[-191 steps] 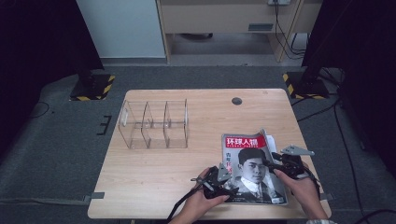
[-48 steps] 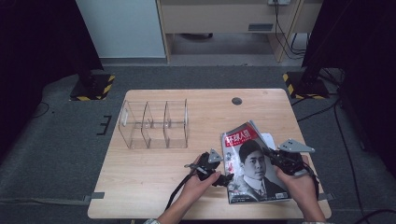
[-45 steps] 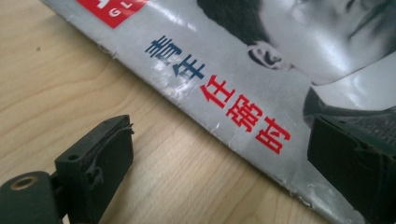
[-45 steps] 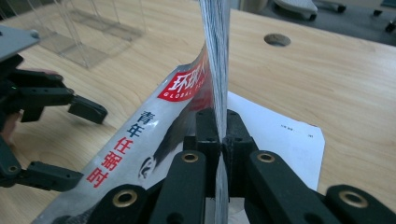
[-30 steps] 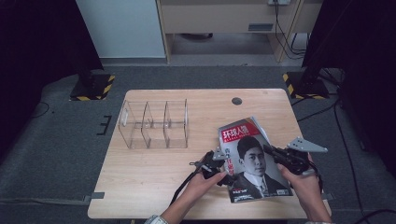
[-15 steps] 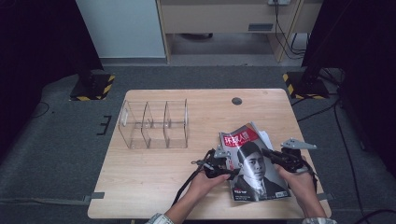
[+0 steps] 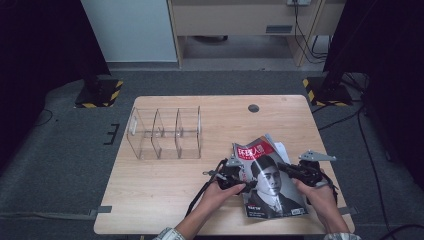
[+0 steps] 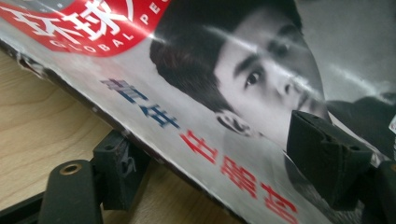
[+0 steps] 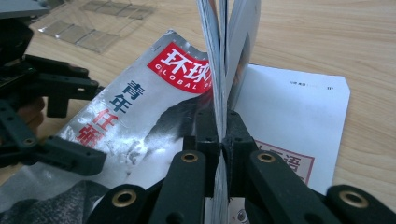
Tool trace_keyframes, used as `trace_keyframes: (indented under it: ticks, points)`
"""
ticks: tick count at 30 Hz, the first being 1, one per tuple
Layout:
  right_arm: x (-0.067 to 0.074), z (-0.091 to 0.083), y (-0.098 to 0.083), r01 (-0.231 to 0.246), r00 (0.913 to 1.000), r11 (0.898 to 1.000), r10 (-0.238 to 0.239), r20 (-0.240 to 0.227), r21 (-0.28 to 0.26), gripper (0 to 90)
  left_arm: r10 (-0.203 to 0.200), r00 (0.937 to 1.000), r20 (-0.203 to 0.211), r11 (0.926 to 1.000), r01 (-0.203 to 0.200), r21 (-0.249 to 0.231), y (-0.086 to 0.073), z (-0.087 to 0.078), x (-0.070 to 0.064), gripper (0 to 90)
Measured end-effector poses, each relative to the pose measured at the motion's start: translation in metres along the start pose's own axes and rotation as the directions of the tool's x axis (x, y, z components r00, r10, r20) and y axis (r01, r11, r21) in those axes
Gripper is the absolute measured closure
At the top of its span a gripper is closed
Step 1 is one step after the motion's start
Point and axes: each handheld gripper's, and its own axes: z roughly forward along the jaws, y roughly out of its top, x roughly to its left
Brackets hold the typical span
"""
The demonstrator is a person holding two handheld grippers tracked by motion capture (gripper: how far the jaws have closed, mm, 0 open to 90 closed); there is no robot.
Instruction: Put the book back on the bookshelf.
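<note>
Lifting the magazine beside the rack: right gripper clamps its pages; left gripper, just reopening, straddles the spine unpinched. Next, left must close.

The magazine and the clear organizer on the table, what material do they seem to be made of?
Magazine: glossy coated paper, as the cover reflects light in streaks and bends.
Organizer: probably clear acrylic or similar hard plastic, since the wood shows through its walls.
Table: light wood grain, perhaps laminate.
</note>
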Motion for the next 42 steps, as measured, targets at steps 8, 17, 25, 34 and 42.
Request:
trace_keyframes:
  ticks: [8, 17, 25, 34, 42]
  points:
    - [0.003, 0.000, -0.004, -0.015, 0.9998, 1.000, 0.015, -0.015, 0.008, 86.2, 0.027, 0.9978, -0.061, 0.9996, -0.027, -0.002, -0.002, -0.006, 0.006, 45.9]
    - [-0.007, 0.008, -0.011, 0.016, 0.9921, 0.997, -0.026, 0.123, 0.079, 66.4, 0.009, 0.9971, -0.075, 0.9998, -0.011, -0.015, -0.004, -0.008, 0.008, 57.0]
    - [-0.009, 0.018, -0.019, 0.030, 0.9747, 0.988, -0.063, 0.215, 0.151, 36.6, 0.009, 0.9969, -0.078, 0.9998, -0.010, -0.015, -0.004, -0.008, 0.008, 58.9]
    - [-0.016, 0.019, -0.024, -0.019, 0.9765, 0.988, -0.015, 0.215, 0.154, 39.4, 0.009, 0.9976, -0.069, 0.9999, -0.010, -0.014, -0.005, -0.009, 0.009, 58.7]
    - [-0.015, 0.019, -0.026, -0.006, 0.9766, 0.988, -0.027, 0.214, 0.152, 45.3, 0.016, 0.9983, -0.056, 0.9999, -0.016, -0.005, -0.003, -0.009, 0.010, 48.8]
